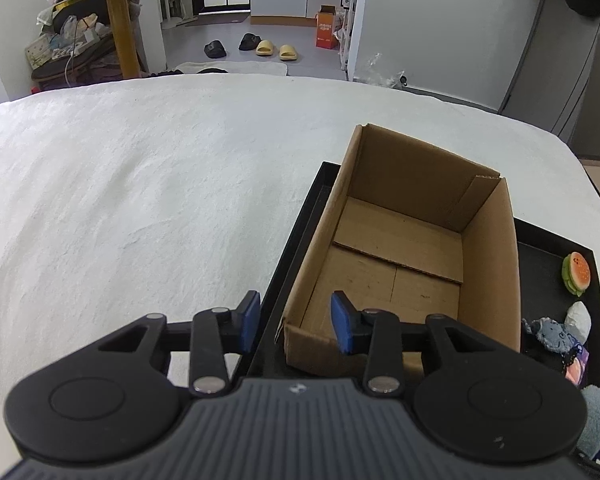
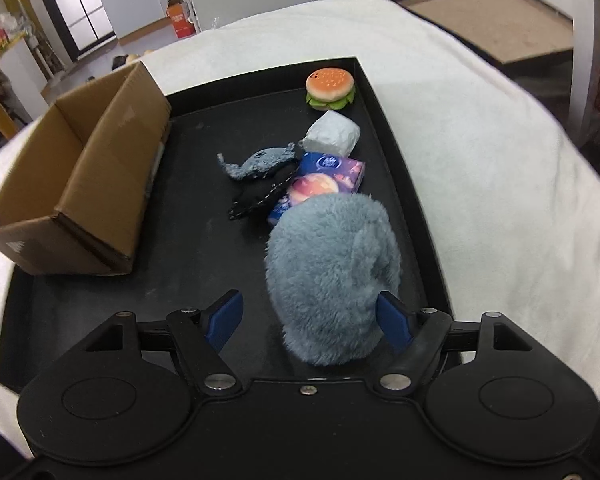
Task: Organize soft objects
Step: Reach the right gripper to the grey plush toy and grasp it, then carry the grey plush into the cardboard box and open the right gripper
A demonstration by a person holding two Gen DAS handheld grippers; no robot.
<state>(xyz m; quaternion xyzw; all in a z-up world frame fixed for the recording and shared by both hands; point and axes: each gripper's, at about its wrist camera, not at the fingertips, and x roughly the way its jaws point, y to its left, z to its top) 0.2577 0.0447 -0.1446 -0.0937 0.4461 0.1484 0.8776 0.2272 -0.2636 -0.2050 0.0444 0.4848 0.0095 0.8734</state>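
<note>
Right gripper about to take the fluffy toy

Left wrist view: the left gripper point(image 1: 296, 322) is open and empty, over the near left corner of the empty cardboard box point(image 1: 404, 248).
Right wrist view: the right gripper point(image 2: 308, 320) is wide open; the blue-grey plush toy point(image 2: 334, 272) lies between its fingers on the black tray point(image 2: 196, 216), the box to the left.

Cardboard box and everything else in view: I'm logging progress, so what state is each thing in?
Cardboard box: open, empty, upright on tray.
Black tray: holds box and toys.
Fluffy blue toy: on tray, between the right claw's fingers, not gripped.
Burger toy: upright.
Tissue pack: lying flat.
Left claw: open, empty.
Right claw: open.
</note>
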